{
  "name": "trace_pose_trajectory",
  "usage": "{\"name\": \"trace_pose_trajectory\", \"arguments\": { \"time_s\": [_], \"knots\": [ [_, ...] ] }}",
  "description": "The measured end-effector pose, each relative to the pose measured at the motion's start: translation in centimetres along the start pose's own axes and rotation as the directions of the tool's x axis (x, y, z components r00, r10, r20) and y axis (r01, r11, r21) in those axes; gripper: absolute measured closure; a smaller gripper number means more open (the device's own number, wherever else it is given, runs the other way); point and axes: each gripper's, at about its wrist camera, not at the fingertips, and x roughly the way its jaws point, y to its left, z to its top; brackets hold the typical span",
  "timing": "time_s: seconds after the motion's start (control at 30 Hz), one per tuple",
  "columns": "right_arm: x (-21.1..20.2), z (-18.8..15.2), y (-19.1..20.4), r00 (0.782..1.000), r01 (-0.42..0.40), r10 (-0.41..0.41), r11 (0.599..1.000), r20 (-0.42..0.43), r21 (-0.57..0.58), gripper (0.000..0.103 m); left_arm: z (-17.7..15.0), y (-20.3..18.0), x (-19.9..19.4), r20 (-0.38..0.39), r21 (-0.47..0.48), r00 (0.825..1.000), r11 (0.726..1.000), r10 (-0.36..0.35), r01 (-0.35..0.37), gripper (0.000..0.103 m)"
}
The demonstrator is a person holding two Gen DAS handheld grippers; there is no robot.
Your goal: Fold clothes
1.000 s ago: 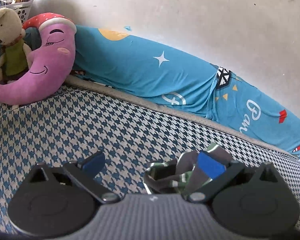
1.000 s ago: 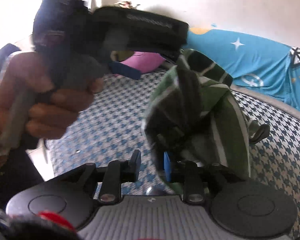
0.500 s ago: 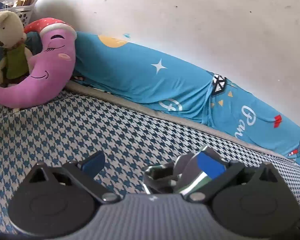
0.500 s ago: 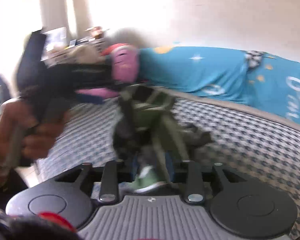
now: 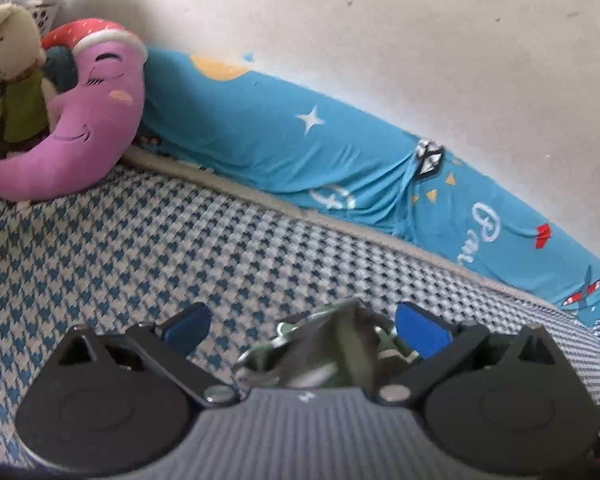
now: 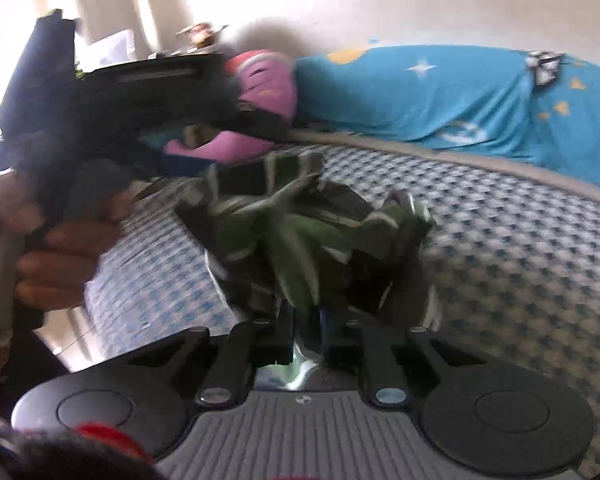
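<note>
My right gripper (image 6: 305,322) pinches the green garment (image 6: 300,236) – left gripper (image 5: 300,326) gapes wide beside it, bare checked bedcover (image 5: 180,240) beyond

You've got a dark green garment (image 6: 300,236) with white stripes right in front of the right claw (image 6: 306,338). Under it the bed cover (image 5: 180,248) is a blue-and-white houndstooth. Further out from the left claw (image 5: 304,328), which has blue pads (image 5: 420,330), there's a bright blue sheet (image 5: 260,132) with white stars, plus a pink moon pillow (image 5: 96,120).
</note>
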Motion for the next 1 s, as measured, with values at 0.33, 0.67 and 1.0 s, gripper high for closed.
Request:
{"name": "trace_pose_trajectory", "arguments": {
  "time_s": [0.33,0.67,1.0],
  "knots": [
    [-0.9,0.7,0.5,0.998,-0.049,0.05,0.998,0.034,-0.027,0.086,-0.5,3.2,1.2,-0.078,-0.057,0.993,0.994,0.083,-0.088,0.0],
    [-1.0,2.0,-2.0,0.991,0.098,-0.105,0.991,0.079,0.095,0.056,-1.7,4.2,2.2,-0.151,-0.017,0.985,0.996,0.086,-0.09,0.0],
    [1.0,1.4,-2.6,0.982,0.185,-0.188,0.976,0.015,0.119,0.032,-3.4,3.0,3.0,-0.214,0.073,0.974,0.996,0.069,-0.054,0.0]
  ]
}}
